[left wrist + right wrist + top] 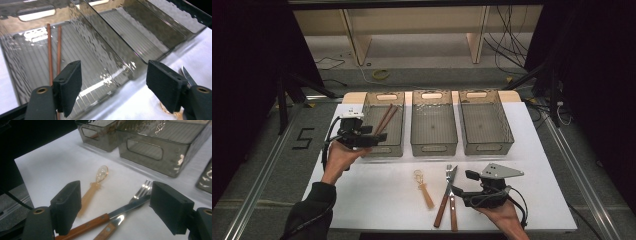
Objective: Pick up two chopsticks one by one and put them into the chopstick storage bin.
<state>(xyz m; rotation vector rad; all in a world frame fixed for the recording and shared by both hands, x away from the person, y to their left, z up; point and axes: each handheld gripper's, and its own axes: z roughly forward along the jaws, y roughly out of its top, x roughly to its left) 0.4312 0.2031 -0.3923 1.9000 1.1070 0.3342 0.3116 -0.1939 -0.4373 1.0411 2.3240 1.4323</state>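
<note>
Two brown chopsticks [384, 120] lie side by side in the left one of three grey see-through bins [367, 107]. My left gripper [373, 133] hovers at that bin's near left corner, jaws open and empty; in the left gripper view [113, 77] the chopsticks [59, 47] lie beyond its left jaw. On the white table lie an amber plastic spoon [424, 187], a wooden-handled knife [444, 197] and a fork [453, 210]. My right gripper [463, 183] stands open just right of them. In the right gripper view [115, 200] the knife [127, 207], fork [145, 187] and spoon [96, 185] lie between and ahead of the jaws, untouched.
The middle bin [434, 145] and right bin [486, 145] hold nothing that I can see. The table [377, 200] ends close behind the bins and near my hands. Dark stands and cables surround it on the floor.
</note>
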